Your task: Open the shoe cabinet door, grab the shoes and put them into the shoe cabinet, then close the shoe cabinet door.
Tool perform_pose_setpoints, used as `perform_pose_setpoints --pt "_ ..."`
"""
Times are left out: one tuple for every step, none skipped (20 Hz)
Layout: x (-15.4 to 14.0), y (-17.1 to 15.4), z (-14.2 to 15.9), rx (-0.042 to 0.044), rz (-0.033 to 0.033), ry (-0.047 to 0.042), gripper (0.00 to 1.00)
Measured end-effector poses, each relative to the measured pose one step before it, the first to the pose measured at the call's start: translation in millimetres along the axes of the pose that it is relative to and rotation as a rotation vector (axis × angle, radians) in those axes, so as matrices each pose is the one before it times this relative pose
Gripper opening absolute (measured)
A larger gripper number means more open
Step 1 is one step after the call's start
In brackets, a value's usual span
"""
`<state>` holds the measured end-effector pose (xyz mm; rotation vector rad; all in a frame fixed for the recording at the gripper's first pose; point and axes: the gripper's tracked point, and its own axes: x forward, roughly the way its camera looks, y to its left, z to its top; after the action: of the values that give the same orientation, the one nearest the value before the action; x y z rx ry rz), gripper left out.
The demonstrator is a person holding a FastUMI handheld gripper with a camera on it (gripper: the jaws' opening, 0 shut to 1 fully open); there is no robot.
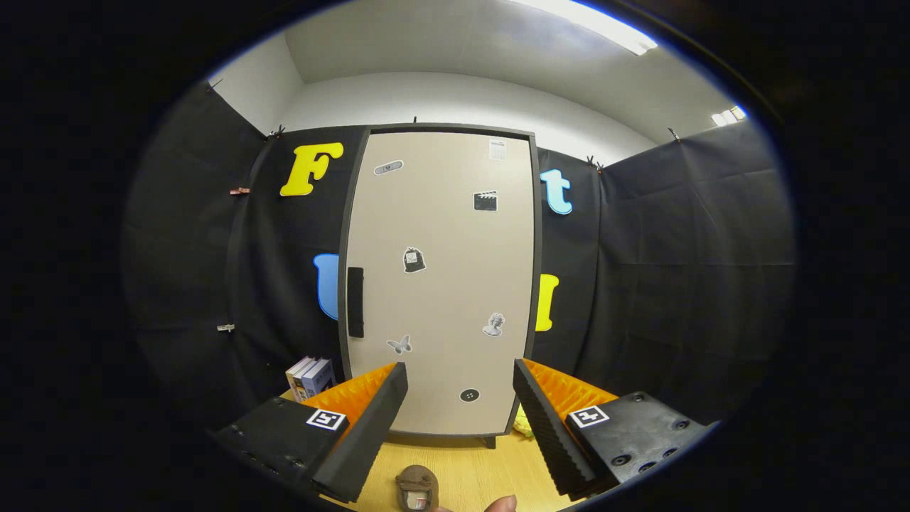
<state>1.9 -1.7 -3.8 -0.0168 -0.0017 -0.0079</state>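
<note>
A tall beige shoe cabinet (444,284) with a dark frame stands on the wooden surface straight ahead, its door shut. A black vertical handle (355,302) sits on the door's left side, and several stickers dot the door. My gripper (461,377) is open, fingers spread wide with nothing between them, pointing at the lower part of the door from some distance. A small brown shoe (416,487) lies on the wood just below and between the fingers. A fingertip of a person (503,504) shows beside it.
A few books (311,377) stand left of the cabinet's base. Something yellow (524,425) lies by the cabinet's right foot, mostly hidden behind the right finger. Black cloth walls close in on both sides. The wooden tabletop (476,469) stretches from the fingers to the cabinet.
</note>
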Motion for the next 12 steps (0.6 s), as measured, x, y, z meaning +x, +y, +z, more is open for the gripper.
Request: perform_pose_setpoints --pt "-0.12 0.82 -0.77 0.00296 0.00052 0.00318 0.98" --pt "0.01 0.98 -0.55 0.00419 0.00055 0.00332 0.98" --pt "-0.12 1.11 0.34 0.00615 0.00208 0.00234 0.98" --pt "1.88 2.34 1.13 0.00628 0.00331 0.00135 0.98" --pt "2.78 3.36 1.06 0.00657 0.00426 0.00183 0.98" --pt "4.3 4.22 1.5 0.00409 0.00507 0.00055 0.98" --pt "6.25 6.44 2.97 0.00174 0.00689 -0.00162 0.98" --pt "5.64 6.86 2.35 0.00396 0.01096 -0.00235 0.98" --pt "6.75 9.34 4.0 0.0057 0.0151 -0.00473 0.98" --pt "8.54 9.11 4.07 -0.00258 0.01327 -0.00914 0.98" --pt "9.19 8.49 2.51 -0.0078 0.00832 -0.00745 0.98" --pt "9.24 9.18 0.14 -0.00548 0.01041 -0.00228 0.98"
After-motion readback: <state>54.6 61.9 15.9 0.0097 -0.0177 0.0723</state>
